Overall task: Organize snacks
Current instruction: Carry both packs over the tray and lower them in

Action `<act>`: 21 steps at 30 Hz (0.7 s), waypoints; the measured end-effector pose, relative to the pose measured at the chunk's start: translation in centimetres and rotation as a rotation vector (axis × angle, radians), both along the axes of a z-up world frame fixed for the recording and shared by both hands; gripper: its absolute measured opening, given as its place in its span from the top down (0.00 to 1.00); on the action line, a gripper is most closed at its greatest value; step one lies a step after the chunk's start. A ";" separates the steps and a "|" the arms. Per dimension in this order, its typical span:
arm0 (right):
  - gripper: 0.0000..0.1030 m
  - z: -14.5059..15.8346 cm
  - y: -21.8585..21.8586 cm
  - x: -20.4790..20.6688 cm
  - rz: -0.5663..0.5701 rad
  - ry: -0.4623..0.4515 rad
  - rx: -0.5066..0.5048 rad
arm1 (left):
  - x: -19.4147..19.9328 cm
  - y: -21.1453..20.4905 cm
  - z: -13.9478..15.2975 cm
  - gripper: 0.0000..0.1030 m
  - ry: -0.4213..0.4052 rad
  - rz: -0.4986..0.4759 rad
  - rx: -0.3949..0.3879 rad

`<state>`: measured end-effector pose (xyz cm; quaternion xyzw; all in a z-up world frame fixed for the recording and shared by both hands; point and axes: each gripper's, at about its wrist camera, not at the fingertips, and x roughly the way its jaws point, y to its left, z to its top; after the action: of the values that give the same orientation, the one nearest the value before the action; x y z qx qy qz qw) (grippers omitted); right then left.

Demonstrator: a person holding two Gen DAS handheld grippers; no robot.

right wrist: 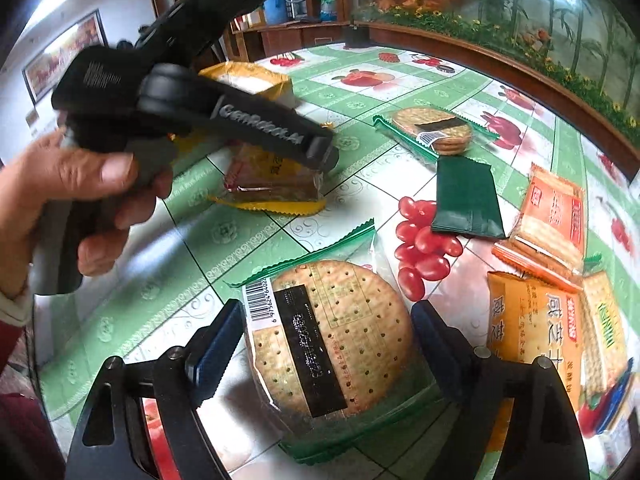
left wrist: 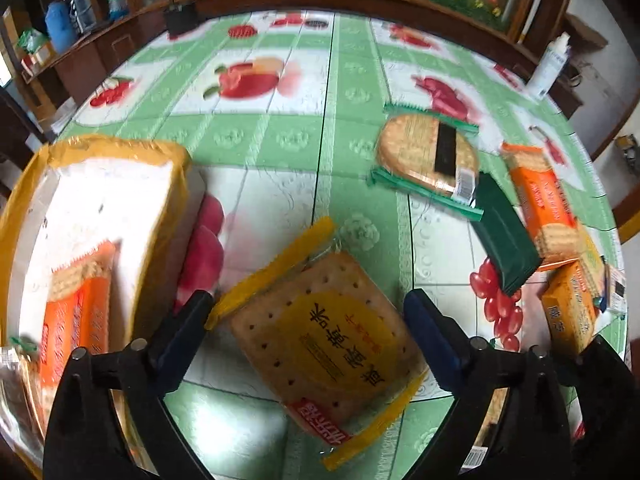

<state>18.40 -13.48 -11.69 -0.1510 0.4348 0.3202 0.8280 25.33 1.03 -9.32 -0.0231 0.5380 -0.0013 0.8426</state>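
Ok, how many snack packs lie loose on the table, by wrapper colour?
Green-edged round cracker packs: 2
Dark green packet: 1
Yellow-edged cracker pack: 1
Orange cracker packs: 2
Green-lettered pack at the right edge: 1
Total: 7

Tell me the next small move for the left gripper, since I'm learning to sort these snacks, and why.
Probably close the left gripper on the yellow square cracker pack. Its fingers stand open on either side of the pack, which lies flat on the table, and the box holding another snack sits just to the left.
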 end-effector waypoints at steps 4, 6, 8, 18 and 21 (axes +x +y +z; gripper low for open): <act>0.13 -0.4 0.8 -0.3 -0.002 -0.021 -0.034 | -0.3 -1.3 -0.7 0.00 0.005 -0.013 0.030; 0.13 -0.3 0.7 -0.5 -0.016 -0.015 -0.023 | -0.9 -1.4 -0.7 0.00 -0.024 -0.024 0.023; 0.18 -0.2 0.4 -0.5 -0.031 -0.009 -0.005 | -1.6 -1.3 -0.5 0.08 -0.073 -0.045 0.018; 0.24 0.7 -3.1 -3.1 -0.136 0.020 0.119 | -5.2 0.9 1.0 0.27 -0.208 -0.068 -0.078; 0.24 1.2 -4.4 -4.0 -0.168 0.018 0.178 | -7.0 1.5 1.6 0.28 -0.246 -0.071 -0.107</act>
<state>14.35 -17.87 -10.51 -0.0373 0.4231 0.2885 0.8581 18.34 2.48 -7.69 -0.0485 0.4301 -0.0627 0.8993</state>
